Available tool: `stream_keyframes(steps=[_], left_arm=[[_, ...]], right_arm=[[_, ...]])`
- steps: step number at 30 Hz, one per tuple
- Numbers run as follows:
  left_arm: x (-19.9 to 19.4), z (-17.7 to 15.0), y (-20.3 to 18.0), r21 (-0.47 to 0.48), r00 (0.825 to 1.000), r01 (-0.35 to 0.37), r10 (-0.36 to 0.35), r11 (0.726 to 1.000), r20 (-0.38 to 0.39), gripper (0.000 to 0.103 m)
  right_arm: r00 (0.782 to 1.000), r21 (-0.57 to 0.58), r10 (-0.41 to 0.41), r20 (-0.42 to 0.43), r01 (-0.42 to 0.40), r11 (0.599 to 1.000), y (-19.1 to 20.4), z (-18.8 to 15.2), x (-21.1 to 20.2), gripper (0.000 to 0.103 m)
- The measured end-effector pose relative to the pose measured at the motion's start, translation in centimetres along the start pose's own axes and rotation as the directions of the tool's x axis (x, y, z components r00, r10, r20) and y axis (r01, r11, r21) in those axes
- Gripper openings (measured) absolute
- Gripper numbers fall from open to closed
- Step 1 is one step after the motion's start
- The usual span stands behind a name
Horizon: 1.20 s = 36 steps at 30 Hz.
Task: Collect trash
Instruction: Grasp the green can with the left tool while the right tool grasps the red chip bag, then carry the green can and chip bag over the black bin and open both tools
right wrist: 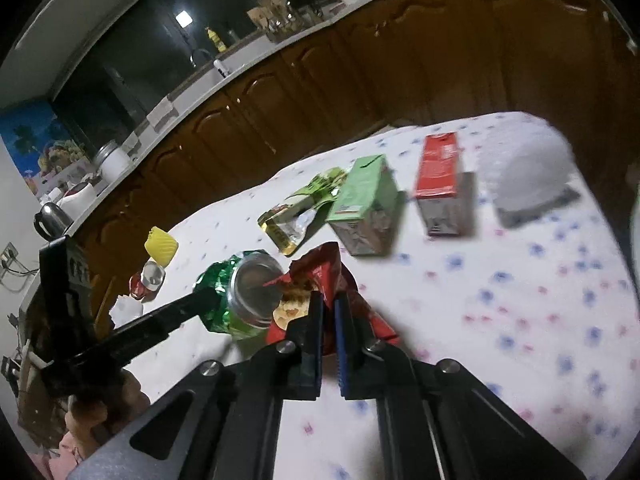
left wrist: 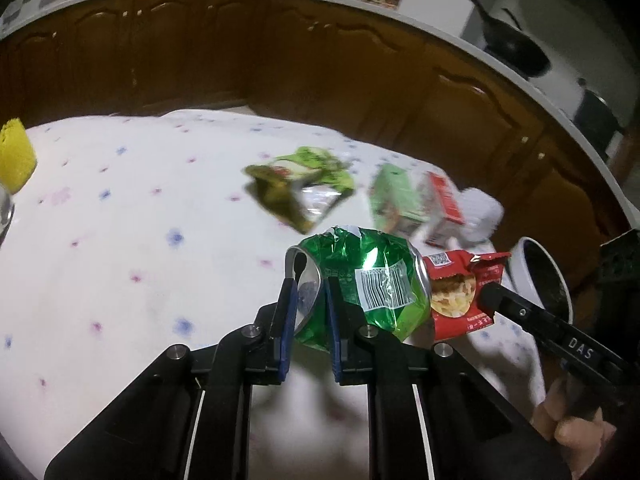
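Left gripper [left wrist: 310, 280]: jaws pinched on the rim fold of a crinkled green foil snack bag [left wrist: 360, 284] with a silver lining and a white barcode patch. Bag hangs off the fingers, apparently clear of the white cloth with pink and blue dots [left wrist: 120, 240] that covers the table.

Right gripper [right wrist: 329, 304]: jaws closed on the torn red foil snack packet [right wrist: 320, 272]. In the left wrist view this packet sits at 3 o'clock of the green bag, touching it.

Handling, judged: both wrappers look empty or near empty, so very light. Thin foil, soft, slick and easily crumpled. A doubled edge or fold gives the safest purchase; a single smooth face could slide out of the pads. Open mouths may spill crumbs if tipped.

Surroundings, right wrist view:
- opened olive-green foil pouch [right wrist: 296, 216] at 12 o'clock of the held packet
- pale green carton [right wrist: 364, 204] at 1 o'clock
- red carton [right wrist: 438, 184] further toward 2 o'clock
- crumpled white paper [right wrist: 528, 172] at 2 o'clock, near the table edge
- yellow ribbed cup [right wrist: 161, 246] at 10 o'clock

Dark bowl with white rim [left wrist: 540, 280] at 3 o'clock in the left view, behind the right gripper's finger.

Obstruction: the two held wrappers crowd each other; nothing else blocks them.
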State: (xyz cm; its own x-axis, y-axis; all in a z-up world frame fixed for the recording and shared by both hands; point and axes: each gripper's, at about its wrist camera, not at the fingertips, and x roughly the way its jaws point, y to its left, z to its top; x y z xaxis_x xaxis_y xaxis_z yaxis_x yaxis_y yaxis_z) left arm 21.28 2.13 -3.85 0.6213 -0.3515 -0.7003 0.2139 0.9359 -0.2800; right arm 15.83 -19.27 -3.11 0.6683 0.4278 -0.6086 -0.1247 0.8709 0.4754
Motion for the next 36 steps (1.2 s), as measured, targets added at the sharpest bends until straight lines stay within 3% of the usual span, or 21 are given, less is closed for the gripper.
stream_keyframes(steps=[11,19,28,36], left_arm=[[0.9,-1.3,-9.2,0.134,0.991,0.130,-0.125,0.982,-0.047,0.013],[1.7,-1.3,-16.8,0.237,0.975,0.222,-0.208,0.946,-0.083,0.013],[3.4,-0.9,-24.3,0.344,0.962,0.273,-0.249,0.898,-0.114,0.013],[5.3,-0.4,-28.8,0.399,0.961,0.277,-0.244,0.874,-0.132,0.013]], right_arm=[[0.989,0.070,-0.116,0.091,0.110,0.991,-5.5,-1.4,-8.3,0.004],[0.959,0.155,-0.226,0.170,0.201,0.967,-10.5,-2.0,-14.4,0.004],[0.913,0.254,-0.334,0.235,0.274,0.928,-15.7,-2.1,-19.6,0.004],[0.892,0.280,-0.385,0.236,0.317,0.906,-18.4,-1.5,-21.0,0.004]])
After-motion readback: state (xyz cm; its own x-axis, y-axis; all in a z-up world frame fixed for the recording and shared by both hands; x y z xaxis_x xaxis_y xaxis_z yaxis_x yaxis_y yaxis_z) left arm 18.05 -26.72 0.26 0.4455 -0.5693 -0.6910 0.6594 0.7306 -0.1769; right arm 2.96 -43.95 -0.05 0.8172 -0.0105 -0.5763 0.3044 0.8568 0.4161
